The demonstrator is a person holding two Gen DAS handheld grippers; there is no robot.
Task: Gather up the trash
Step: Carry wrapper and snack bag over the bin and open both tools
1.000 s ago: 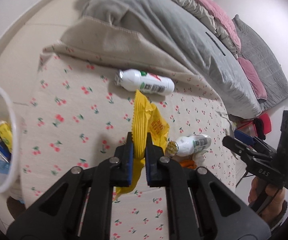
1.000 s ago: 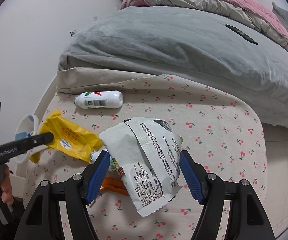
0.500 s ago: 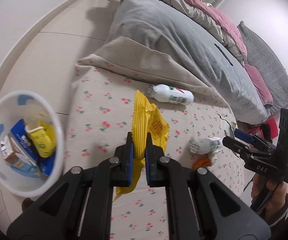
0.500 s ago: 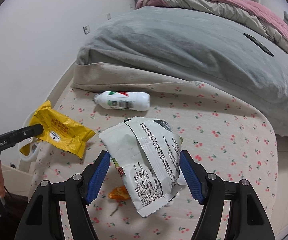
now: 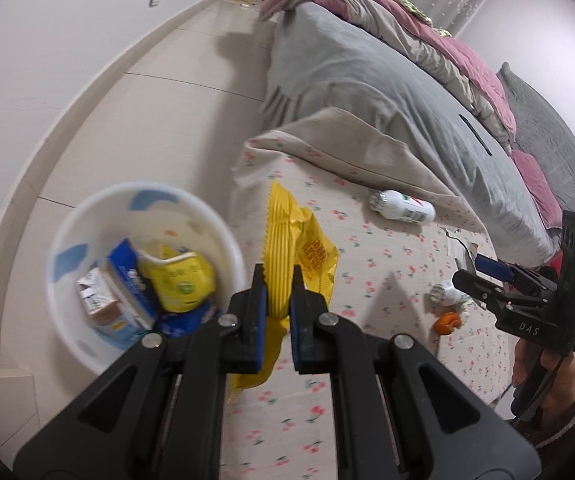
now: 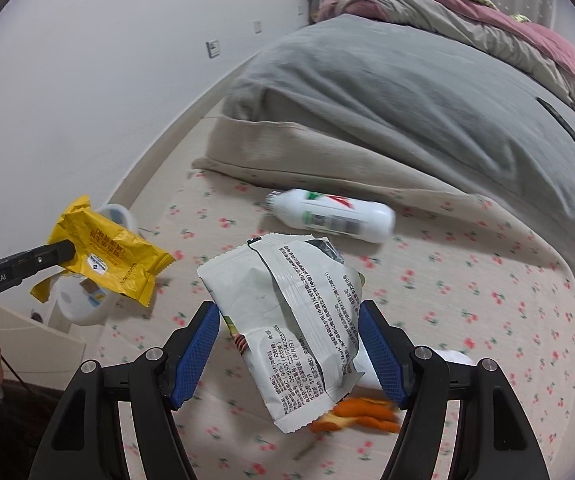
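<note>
Left tongs [image 5: 276,300] clamped tight on the yellow wrapper [image 5: 287,248]; wrapper sticks up past the tips and hangs out below them. Just left of these tongs and lower: white bin [image 5: 67,248] on the floor [image 5: 159,120], holding a blue carton [image 5: 127,280], a yellow carton [image 5: 179,276] and other packs. Wrapper is beside the bin rim, at the bed edge.

Right tongs [image 6: 289,344] partly open, pads pressing both sides of a crumpled white snack bag [image 6: 287,320]; bag held off the cherry-print sheet [image 6: 467,300]. Under and just ahead of these tongs: orange peel [image 6: 359,416] on the sheet. Further ahead: 1 white bottle [image 6: 331,216] lying on its side, next to the folded beige blanket edge [image 6: 287,152]. Grey duvet [image 6: 407,80] beyond that.

From the left view, a 2nd small white bottle [image 5: 443,294] lies near the peel, just under the right tongs' tips. Some motion blur in both views.
</note>
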